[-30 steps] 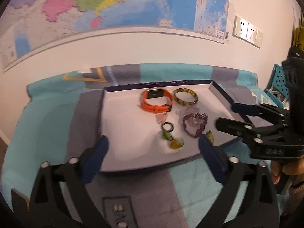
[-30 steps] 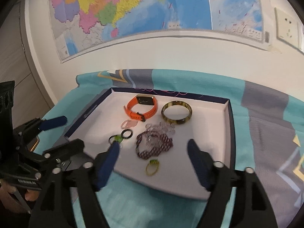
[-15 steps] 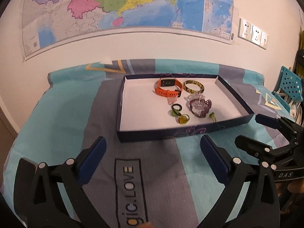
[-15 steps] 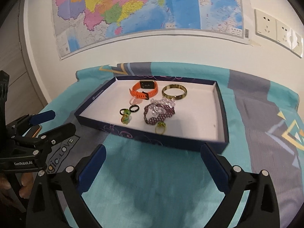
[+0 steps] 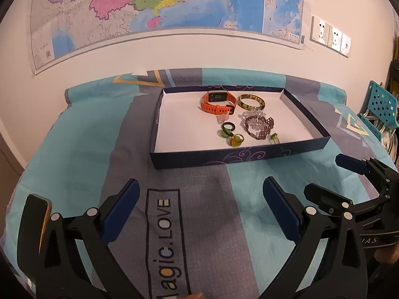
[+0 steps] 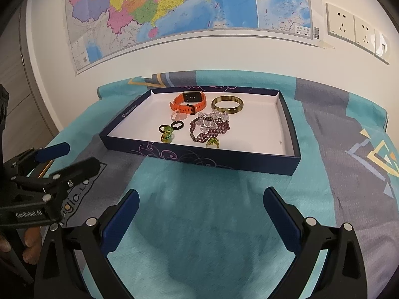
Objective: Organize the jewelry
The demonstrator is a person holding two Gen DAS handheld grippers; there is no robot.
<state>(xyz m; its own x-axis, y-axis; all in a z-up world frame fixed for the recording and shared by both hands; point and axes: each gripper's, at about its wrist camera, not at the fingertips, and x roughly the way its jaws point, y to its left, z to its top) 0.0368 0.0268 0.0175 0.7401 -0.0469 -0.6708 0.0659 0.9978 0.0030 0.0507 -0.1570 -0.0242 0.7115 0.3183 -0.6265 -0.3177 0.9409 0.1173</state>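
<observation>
A shallow dark blue tray [image 5: 249,155] [image 6: 199,159] with a white floor sits on the cloth. In it lie an orange watch band [image 5: 217,101] [image 6: 188,102], a mottled bangle [image 5: 250,101] [image 6: 227,105], a purple bead bracelet [image 5: 259,125] [image 6: 208,129] and several small rings [image 5: 228,129] [image 6: 169,129]. My left gripper [image 5: 200,199] is open and empty, held back from the tray's near wall. My right gripper [image 6: 200,208] is open and empty, also short of the tray. Each gripper shows in the other's view: the right gripper [image 5: 324,182], the left gripper [image 6: 74,158].
A teal and grey cloth [image 5: 82,149] with printed lettering [image 5: 164,244] covers the table. A map [image 5: 162,7] and wall sockets [image 6: 349,27] are on the wall behind. A blue perforated chair [image 5: 381,107] stands at the right. A phone-like object [image 5: 45,214] lies at the left.
Both grippers have pulled back from over the tray toward the table's near side. The jewelry in the tray has not moved.
</observation>
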